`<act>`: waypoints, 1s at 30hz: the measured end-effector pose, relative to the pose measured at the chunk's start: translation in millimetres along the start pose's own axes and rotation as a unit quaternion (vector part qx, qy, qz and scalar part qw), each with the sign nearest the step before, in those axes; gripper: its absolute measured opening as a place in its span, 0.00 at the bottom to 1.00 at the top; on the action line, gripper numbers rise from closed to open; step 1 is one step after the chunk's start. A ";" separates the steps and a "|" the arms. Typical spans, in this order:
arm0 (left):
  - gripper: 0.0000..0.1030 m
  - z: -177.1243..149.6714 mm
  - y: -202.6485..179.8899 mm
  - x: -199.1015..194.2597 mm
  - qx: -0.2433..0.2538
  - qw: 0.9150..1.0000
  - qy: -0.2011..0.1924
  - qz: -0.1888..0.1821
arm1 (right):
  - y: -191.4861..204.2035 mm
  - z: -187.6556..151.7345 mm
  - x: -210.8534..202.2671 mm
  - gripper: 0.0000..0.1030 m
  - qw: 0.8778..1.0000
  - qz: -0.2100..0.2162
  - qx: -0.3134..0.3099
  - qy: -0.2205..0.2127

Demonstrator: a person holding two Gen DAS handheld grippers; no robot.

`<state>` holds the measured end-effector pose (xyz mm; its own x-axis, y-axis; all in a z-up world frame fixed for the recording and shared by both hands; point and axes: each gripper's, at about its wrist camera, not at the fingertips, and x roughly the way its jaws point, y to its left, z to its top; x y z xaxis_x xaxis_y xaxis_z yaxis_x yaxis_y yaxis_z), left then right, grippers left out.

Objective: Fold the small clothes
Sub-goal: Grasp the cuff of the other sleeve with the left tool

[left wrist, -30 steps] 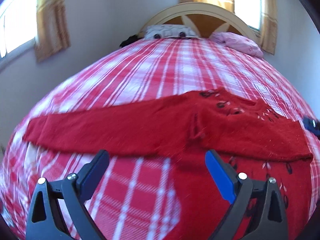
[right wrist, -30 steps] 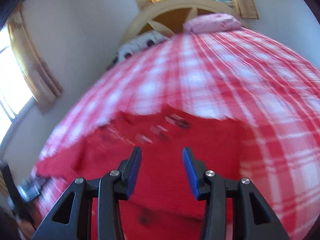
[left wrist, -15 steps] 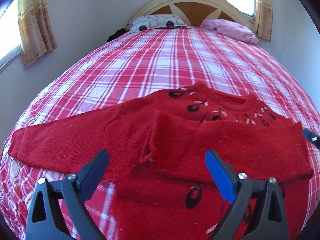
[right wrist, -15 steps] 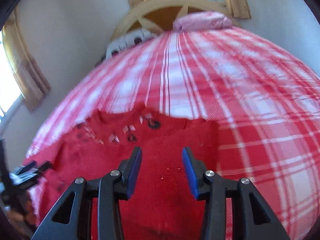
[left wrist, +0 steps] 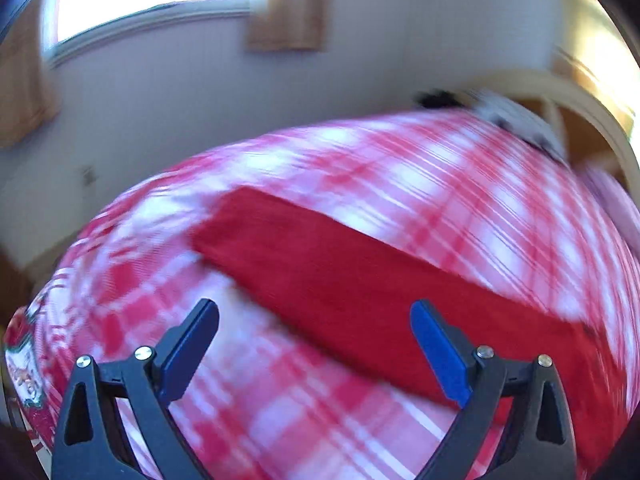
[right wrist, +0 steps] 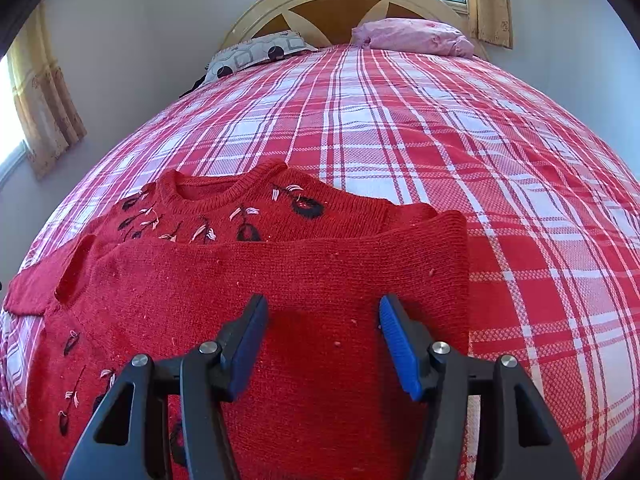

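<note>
The right gripper [right wrist: 322, 344] hangs just above the red sweater [right wrist: 248, 300], its jaws opening, with nothing pinched between them; only flat knit shows in the gap. The sweater lies face up on the checked bedspread [right wrist: 500, 160], near the foot of the bed. 1 sleeve [right wrist: 280, 264] is already folded across the chest, its cuff end reaching toward the sweater's left side, so that half of the sleeve fold looks done. Beyond it the collar and the dark stitched flowers sit uncovered, and further off 2 pillows [right wrist: 412, 36] rest against the headboard [right wrist: 340, 4].

In the left wrist view, blurred by motion, the left gripper [left wrist: 314, 350] has its jaws wide apart and empty. Just past its fingers the other sleeve [left wrist: 340, 272] stretches out flat across the bedspread, its cuff at the far left end.

The step in hand appears to be the 2nd sleeve fold. The next move likely calls for the left gripper to drop onto the cuff end, close on a single layer of knit without catching the bedspread, and carry it across the chest over the 1st sleeve. The right gripper may need to press the body so it does not slide.
</note>
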<state>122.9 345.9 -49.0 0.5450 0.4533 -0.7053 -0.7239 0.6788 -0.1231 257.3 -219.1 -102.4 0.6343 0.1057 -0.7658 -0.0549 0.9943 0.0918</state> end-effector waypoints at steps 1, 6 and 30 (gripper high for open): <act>0.95 8.0 15.7 10.7 -0.023 1.000 0.008 0.011 | 0.1 0.1 -0.1 0.58 1.000 0.000 0.000 0.000; 0.82 23.5 57.1 53.2 -0.104 0.993 0.050 -0.001 | 0.6 0.0 0.8 0.58 1.000 -0.003 -0.003 0.001; 0.13 43.5 -17.5 -9.5 -0.005 0.996 -0.038 -0.075 | 8.9 -2.6 2.4 0.59 0.999 -0.029 -0.026 0.003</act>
<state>148.8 354.8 -9.8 0.6771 0.3905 -0.6237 -0.6366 0.7360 -0.2303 256.3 -209.9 -105.2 0.6330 0.0469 -0.7727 -0.0570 0.9983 0.0139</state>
